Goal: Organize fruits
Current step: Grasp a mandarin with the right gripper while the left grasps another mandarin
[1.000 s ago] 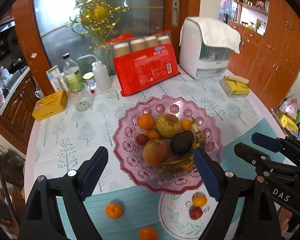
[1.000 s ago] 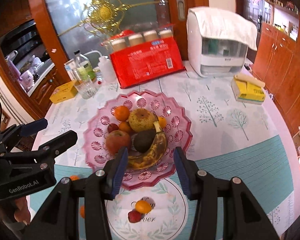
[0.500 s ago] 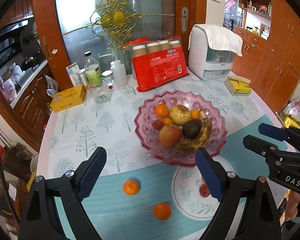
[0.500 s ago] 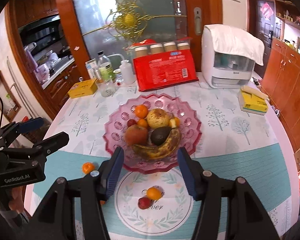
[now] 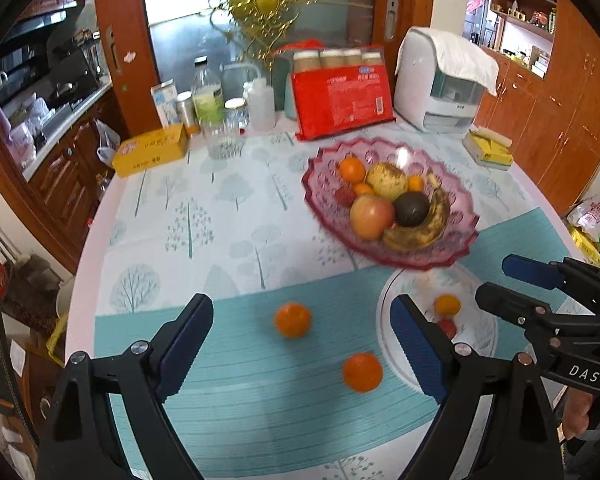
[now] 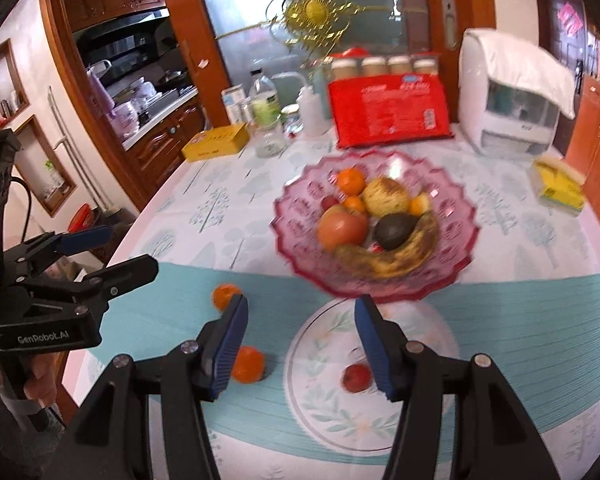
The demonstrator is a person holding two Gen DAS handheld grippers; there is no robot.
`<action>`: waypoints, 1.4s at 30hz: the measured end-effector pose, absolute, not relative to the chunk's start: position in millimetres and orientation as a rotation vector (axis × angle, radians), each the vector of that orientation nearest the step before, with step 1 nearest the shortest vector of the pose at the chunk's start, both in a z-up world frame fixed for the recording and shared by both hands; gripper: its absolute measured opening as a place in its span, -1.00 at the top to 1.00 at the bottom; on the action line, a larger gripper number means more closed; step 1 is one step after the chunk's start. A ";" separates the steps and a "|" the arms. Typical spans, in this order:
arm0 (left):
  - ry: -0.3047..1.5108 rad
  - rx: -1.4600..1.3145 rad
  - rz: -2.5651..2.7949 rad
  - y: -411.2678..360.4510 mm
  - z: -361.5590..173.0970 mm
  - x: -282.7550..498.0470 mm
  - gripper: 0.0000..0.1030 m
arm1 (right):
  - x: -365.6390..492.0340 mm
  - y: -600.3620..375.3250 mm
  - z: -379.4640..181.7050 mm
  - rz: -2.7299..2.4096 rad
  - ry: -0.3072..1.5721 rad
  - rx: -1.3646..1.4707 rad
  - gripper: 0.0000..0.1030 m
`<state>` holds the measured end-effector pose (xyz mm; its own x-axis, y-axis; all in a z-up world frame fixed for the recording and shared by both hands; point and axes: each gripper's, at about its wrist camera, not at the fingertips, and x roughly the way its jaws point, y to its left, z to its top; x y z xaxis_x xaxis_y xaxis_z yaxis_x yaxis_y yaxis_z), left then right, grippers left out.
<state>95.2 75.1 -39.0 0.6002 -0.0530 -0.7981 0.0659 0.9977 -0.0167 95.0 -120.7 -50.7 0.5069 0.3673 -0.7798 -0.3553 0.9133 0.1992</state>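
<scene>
Presently left gripper point(image 5: 302, 350) spread, empty; nearest tangerine point(image 5: 293, 319) lies just above-centre between its jaws. Right gripper point(image 6: 300, 346) part-open, empty.

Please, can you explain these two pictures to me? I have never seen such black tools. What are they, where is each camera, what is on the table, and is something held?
No robot: a person holds a hand-held claw in each hand, each carrying a wide-angle camera that looks along its fingers. One picture is from the left claw, the other from the right claw; each also sees the other claw at its edge. On the table stands a pink bowl with an apple, avocado, banana and oranges. Nearer lie two loose oranges and, and a white plate with a small red fruit. Both claws are open, and nothing is held.
</scene>
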 end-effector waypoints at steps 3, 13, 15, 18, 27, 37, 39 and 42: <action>0.946 0.014 -0.065 82.5 -59.0 91.6 -0.74 | 91.0 -112.3 -67.8 0.444 0.969 0.015 -0.09; 1.010 -0.021 -0.050 102.1 -110.7 100.3 -0.74 | 83.6 -81.5 -122.9 0.477 1.062 -0.013 -0.09; 1.021 -0.024 -0.046 104.4 -117.7 103.3 -0.74 | 83.7 -75.7 -131.2 0.484 1.077 -0.021 -0.09; 1.040 -0.029 -0.053 108.4 -128.2 108.2 -0.74 | 85.1 -68.6 -141.9 0.492 1.100 -0.029 -0.09; 1.078 -0.036 -0.070 109.3 -150.8 127.7 -0.74 | 93.9 -49.8 -171.9 0.518 1.179 -0.027 -0.09; 1.108 -0.032 -0.099 95.6 -175.7 156.1 -0.71 | 94.4 -48.0 -181.2 0.557 1.188 -0.002 0.25; 1.119 -0.035 -0.105 93.1 -180.7 161.8 -0.63 | 93.7 -48.1 -180.5 0.547 1.175 -0.020 0.25; 1.138 -0.047 -0.116 89.9 -187.9 167.9 -0.50 | 94.9 -54.1 -179.8 0.525 1.168 -0.017 0.26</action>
<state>167.9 89.9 -187.9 0.4144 -0.1163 -0.9026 0.0684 0.9930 -0.0965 94.9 -54.1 -179.8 0.2859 0.3842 -0.8779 -0.4014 0.8799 0.2543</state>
